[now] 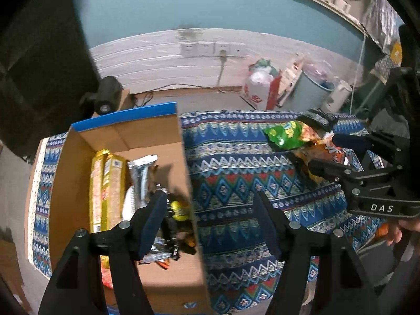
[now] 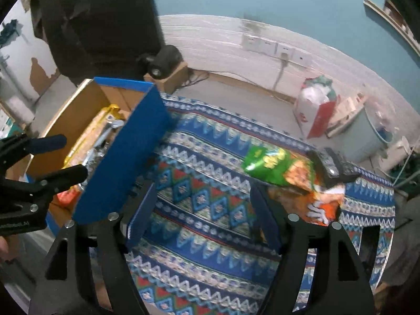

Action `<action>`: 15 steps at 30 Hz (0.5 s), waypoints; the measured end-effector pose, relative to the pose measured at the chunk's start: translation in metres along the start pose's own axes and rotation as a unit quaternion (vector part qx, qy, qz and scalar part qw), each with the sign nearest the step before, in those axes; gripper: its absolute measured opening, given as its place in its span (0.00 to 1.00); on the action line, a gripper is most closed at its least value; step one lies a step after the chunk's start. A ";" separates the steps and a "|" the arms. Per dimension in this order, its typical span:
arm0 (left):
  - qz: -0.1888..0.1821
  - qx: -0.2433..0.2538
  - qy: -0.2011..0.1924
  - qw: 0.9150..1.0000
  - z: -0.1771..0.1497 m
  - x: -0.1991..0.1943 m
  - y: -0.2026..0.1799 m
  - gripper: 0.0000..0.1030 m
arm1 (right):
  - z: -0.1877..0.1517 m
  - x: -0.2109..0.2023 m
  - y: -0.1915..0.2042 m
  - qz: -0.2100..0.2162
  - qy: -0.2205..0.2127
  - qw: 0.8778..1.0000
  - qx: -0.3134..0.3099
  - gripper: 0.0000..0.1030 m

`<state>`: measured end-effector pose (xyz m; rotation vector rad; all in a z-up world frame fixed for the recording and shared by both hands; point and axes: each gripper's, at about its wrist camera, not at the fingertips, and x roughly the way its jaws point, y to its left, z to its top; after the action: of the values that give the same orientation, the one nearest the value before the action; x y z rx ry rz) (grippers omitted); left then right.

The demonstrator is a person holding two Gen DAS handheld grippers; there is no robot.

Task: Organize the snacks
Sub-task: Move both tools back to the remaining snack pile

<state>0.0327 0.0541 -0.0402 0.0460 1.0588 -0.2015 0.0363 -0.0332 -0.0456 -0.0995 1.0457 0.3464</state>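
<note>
An open cardboard box [image 1: 78, 157] with blue outer walls [image 2: 131, 152] stands on the left of the patterned cloth. Inside lie yellow packs [image 1: 107, 183], a silver packet [image 1: 141, 173] and a black-and-yellow packet [image 1: 178, 210]. My left gripper [image 1: 210, 204] is open and empty, straddling the box's right wall; the right wrist view shows this gripper [image 2: 72, 156] over the box. A green snack bag [image 2: 267, 165] and an orange bag [image 2: 320, 204] lie at the right. My right gripper [image 2: 203, 197] is open and empty over the cloth, left of those bags.
A black remote [image 2: 328, 162] lies behind the bags at the table's far right edge. The patterned cloth [image 1: 236, 170] covers the table. On the floor beyond stand a white-and-red bag [image 1: 260, 89], a grey bin [image 1: 312, 86] and a black device [image 1: 105, 97] on a small carton.
</note>
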 end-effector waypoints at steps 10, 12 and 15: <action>-0.021 0.023 0.014 0.999 0.018 0.008 -0.040 0.75 | -0.024 -0.005 -0.055 -0.020 0.026 0.999 0.008 0.73; -0.021 0.033 0.020 0.999 0.026 0.013 -0.051 0.75 | -0.028 -0.005 -0.065 -0.024 0.039 0.999 -0.002 0.74; -0.025 0.057 0.034 0.997 0.040 0.021 -0.068 0.75 | -0.029 -0.004 -0.086 -0.028 0.060 0.998 -0.010 0.74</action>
<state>0.0646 -0.0205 -0.0346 0.1302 1.1166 -0.3066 0.0387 -0.1222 -0.0636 -0.1692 1.1555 0.3020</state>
